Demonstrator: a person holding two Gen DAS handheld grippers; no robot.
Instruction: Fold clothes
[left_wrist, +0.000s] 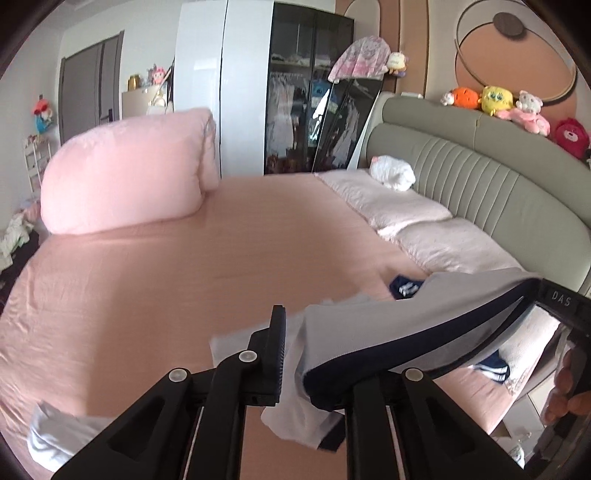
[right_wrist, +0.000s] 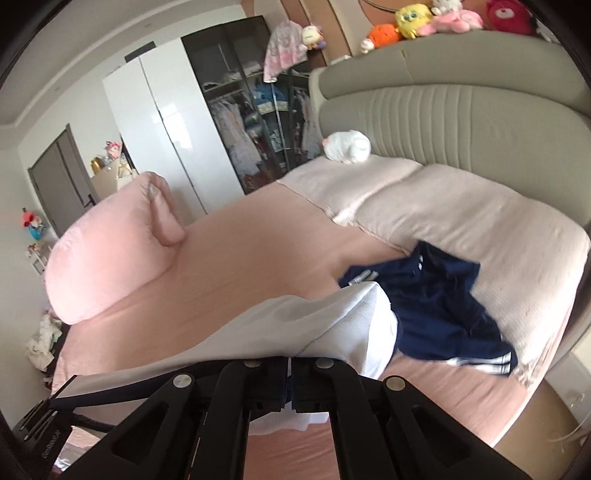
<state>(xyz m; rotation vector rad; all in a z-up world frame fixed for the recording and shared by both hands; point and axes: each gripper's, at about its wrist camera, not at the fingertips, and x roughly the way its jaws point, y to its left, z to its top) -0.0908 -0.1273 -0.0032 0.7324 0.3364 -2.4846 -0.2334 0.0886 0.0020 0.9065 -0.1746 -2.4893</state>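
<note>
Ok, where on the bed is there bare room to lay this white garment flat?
The widest bare patch is the pink sheet between the rolled pink duvet and the pillows. It is crowded toward the headboard side: navy shorts lie against the near pillow, and a white plush toy sits on the far one.

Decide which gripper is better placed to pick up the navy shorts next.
Right, probably: navy shorts lie just beyond right gripper. Both it and left gripper hold the white garment, though.

Left claw's (left_wrist: 295, 354) right finger behind shirt (left_wrist: 388, 332)
</note>
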